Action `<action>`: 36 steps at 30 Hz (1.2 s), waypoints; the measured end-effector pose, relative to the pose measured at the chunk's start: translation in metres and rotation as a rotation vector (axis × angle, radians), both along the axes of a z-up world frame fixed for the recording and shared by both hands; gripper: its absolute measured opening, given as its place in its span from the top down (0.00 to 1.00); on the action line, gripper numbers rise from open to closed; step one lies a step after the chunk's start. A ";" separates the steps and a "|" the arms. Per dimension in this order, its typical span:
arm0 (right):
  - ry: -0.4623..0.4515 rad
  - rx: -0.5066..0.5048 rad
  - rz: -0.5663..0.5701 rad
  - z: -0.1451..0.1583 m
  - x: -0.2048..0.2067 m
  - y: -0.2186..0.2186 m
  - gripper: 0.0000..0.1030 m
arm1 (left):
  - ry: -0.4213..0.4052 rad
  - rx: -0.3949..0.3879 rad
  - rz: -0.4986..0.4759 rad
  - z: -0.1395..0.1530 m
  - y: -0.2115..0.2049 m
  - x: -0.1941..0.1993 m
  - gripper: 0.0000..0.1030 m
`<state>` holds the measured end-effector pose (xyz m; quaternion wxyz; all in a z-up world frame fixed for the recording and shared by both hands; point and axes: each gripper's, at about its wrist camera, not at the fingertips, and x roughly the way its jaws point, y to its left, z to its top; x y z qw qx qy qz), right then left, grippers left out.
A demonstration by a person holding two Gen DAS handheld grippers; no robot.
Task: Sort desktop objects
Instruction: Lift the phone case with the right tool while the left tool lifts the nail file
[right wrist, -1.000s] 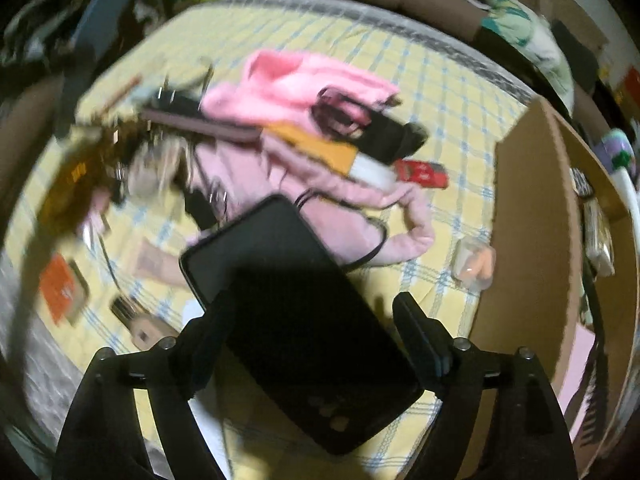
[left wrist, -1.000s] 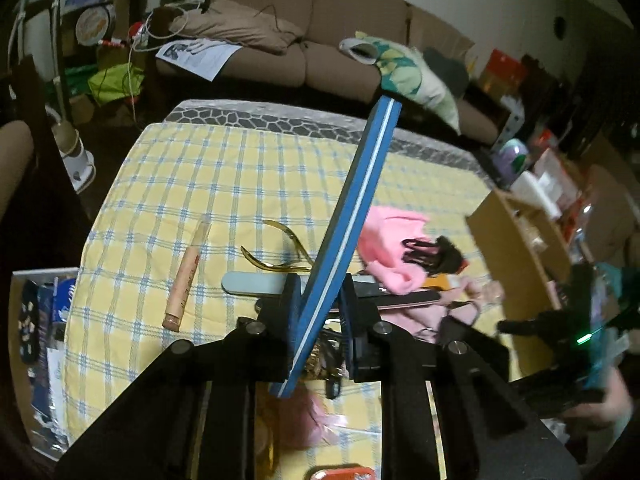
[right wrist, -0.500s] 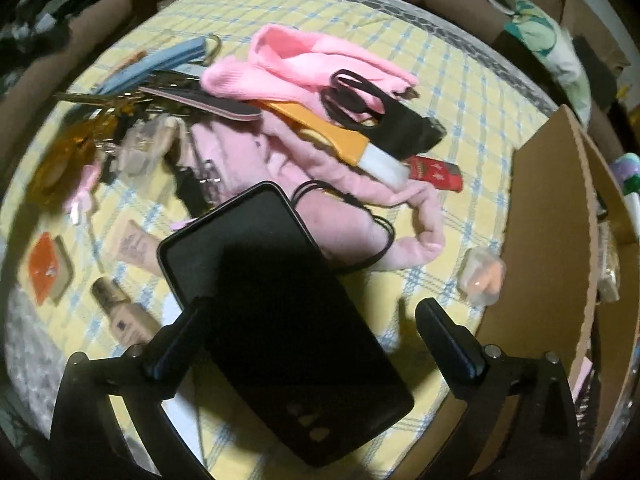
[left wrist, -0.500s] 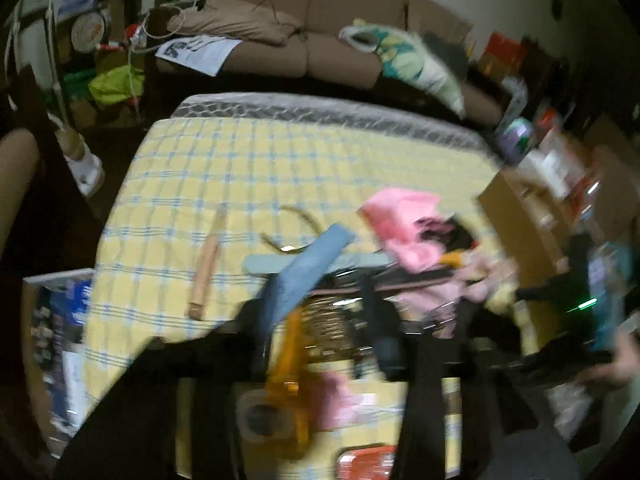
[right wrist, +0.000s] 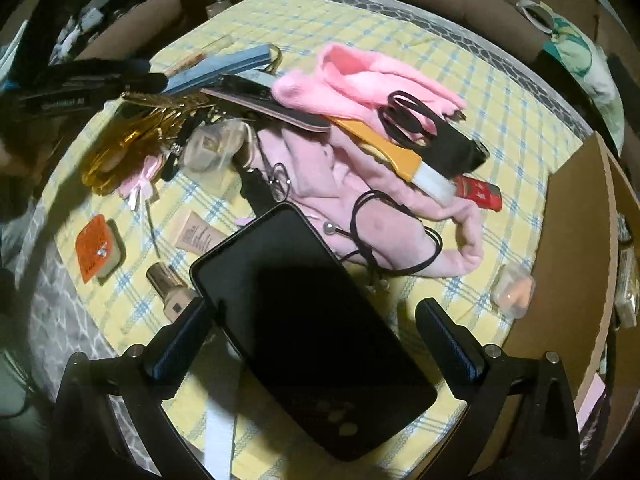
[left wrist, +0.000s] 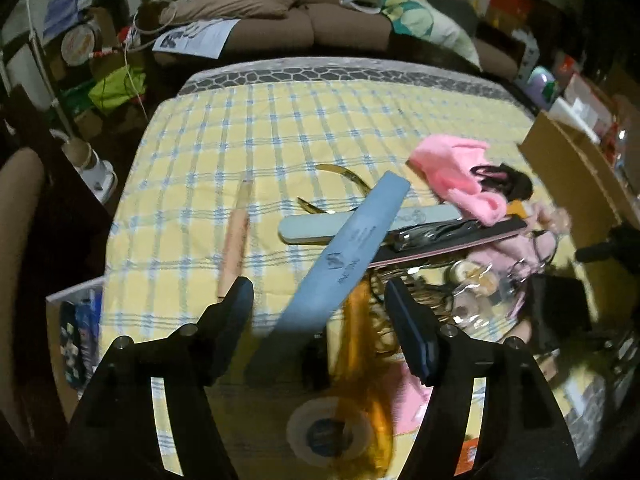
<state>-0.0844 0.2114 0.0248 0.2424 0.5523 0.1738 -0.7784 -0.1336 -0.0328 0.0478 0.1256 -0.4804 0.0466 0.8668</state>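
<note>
Left tongs (left wrist: 320, 300) spread wide, gripping nothing; blue nail file (left wrist: 340, 264) lies slantwise between tips, far end resting on pale file (left wrist: 368, 222). Right tongs (right wrist: 312, 320) wide too, empty, over black phone (right wrist: 308, 300). File looks light, stiff, thin: pinch mid-length by edges. Beside file: pink cloth (left wrist: 460, 172), gold clutter (left wrist: 360, 320) crowding worktop (left wrist: 280, 120).
</note>
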 end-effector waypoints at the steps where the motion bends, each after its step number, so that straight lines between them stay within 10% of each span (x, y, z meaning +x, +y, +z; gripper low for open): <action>1: -0.003 0.022 0.014 -0.004 0.002 -0.003 0.00 | -0.011 -0.022 -0.022 -0.004 0.001 -0.001 0.37; 6: -0.017 0.130 0.049 -0.026 0.006 -0.014 0.00 | -0.057 -0.077 -0.077 -0.021 0.008 0.001 0.38; 10: -0.041 0.075 0.000 -0.024 0.000 -0.017 0.03 | -0.094 -0.031 -0.097 -0.025 0.017 0.000 0.69; 13: -0.075 -0.018 -0.026 -0.015 -0.004 -0.015 0.11 | -0.113 0.034 -0.059 -0.017 0.015 -0.003 0.74; 15: -0.094 -0.111 -0.069 -0.003 -0.008 -0.009 0.23 | -0.110 0.107 -0.034 -0.009 0.010 -0.003 0.76; 16: -0.106 -0.165 -0.088 0.003 -0.010 -0.006 0.67 | -0.105 0.131 -0.024 -0.005 0.007 -0.003 0.77; 17: -0.130 -0.251 -0.141 0.011 -0.016 0.003 0.72 | -0.097 0.162 -0.012 0.001 0.002 -0.002 0.78; 21: -0.144 -0.353 -0.213 0.025 -0.020 0.019 0.72 | -0.086 0.287 0.018 0.020 -0.013 0.000 0.83; 24: -0.132 -0.309 -0.267 0.024 -0.023 0.022 0.50 | -0.093 0.343 0.018 0.026 -0.017 0.001 0.85; 27: -0.078 -0.192 -0.262 0.021 -0.020 0.023 0.21 | -0.107 0.296 0.021 0.018 -0.014 -0.003 0.85; 36: -0.069 0.066 -0.203 -0.019 -0.014 0.005 0.11 | -0.149 0.131 0.020 -0.012 0.003 -0.003 0.68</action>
